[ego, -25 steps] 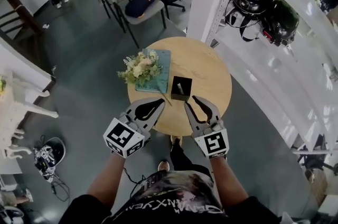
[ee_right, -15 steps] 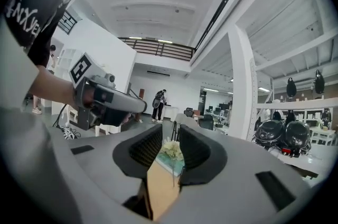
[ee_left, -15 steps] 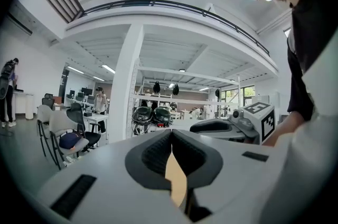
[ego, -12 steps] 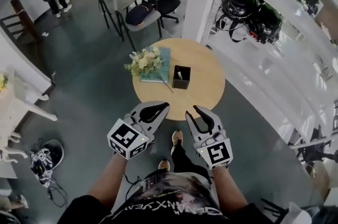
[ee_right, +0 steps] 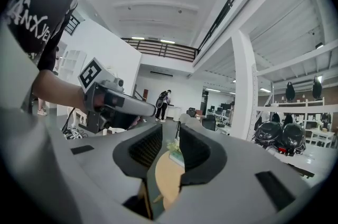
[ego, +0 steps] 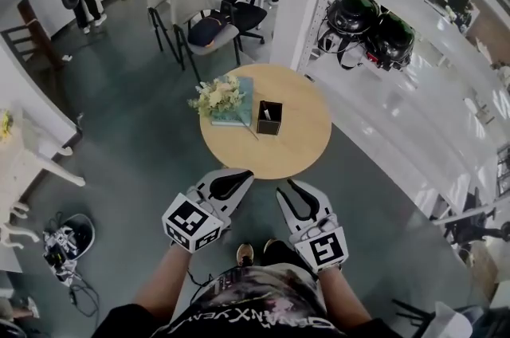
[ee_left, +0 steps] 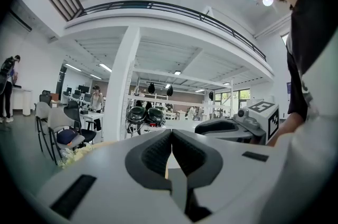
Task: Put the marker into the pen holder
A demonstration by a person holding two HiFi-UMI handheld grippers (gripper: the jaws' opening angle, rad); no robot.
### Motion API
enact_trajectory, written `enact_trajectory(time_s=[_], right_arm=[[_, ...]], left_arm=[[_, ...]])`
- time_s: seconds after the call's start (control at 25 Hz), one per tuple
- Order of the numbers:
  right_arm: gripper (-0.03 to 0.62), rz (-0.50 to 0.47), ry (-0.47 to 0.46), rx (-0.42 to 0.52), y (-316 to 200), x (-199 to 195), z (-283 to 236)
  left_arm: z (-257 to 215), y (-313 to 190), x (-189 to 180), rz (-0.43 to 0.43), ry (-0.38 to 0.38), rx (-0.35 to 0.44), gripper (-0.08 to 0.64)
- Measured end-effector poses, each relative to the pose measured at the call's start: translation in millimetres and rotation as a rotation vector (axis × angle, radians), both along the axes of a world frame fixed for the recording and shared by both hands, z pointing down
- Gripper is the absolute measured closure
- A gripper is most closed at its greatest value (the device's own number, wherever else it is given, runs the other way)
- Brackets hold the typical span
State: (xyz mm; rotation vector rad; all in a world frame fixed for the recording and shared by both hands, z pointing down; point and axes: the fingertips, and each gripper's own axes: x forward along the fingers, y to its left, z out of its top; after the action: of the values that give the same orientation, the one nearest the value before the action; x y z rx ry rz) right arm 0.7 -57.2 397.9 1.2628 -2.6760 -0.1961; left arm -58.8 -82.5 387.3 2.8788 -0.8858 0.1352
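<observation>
Okay, task looks done: a pale marker point(ego: 266, 114) stands inside the pen holder point(ego: 270, 123), nothing left to place. Your left gripper point(ego: 237, 179) is pressed together, empty. Your right gripper point(ego: 287, 190) is slightly spread, empty. Both sit well short of the pen holder.

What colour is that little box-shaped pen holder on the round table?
Black; the pen holder shows best in the head view.
</observation>
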Motion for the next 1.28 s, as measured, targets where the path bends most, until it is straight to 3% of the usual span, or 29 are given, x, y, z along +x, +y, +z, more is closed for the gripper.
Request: enact_trajectory(time_s=[0.6, 0.84, 1.28], right_arm=[[0.505, -0.051, -0.036, -0.013, -22.1, 23.0, -2.8], [0.583, -0.063, -0.041, -0.006, -31.3, 32.0, -4.1], [0.589, -0.096, -0.049, 0.004, -38.3, 41.6, -7.6]], left_arm=[[-2.9, -17.2, 19.6, -0.057, -0.001, -0.013, 0.54], [-0.1, -24.8, 33.1, -0.059, -0.011, -0.021, 0.54], [2.4, -33.7, 43.8, -0.067, -0.018, -0.026, 0.54]])
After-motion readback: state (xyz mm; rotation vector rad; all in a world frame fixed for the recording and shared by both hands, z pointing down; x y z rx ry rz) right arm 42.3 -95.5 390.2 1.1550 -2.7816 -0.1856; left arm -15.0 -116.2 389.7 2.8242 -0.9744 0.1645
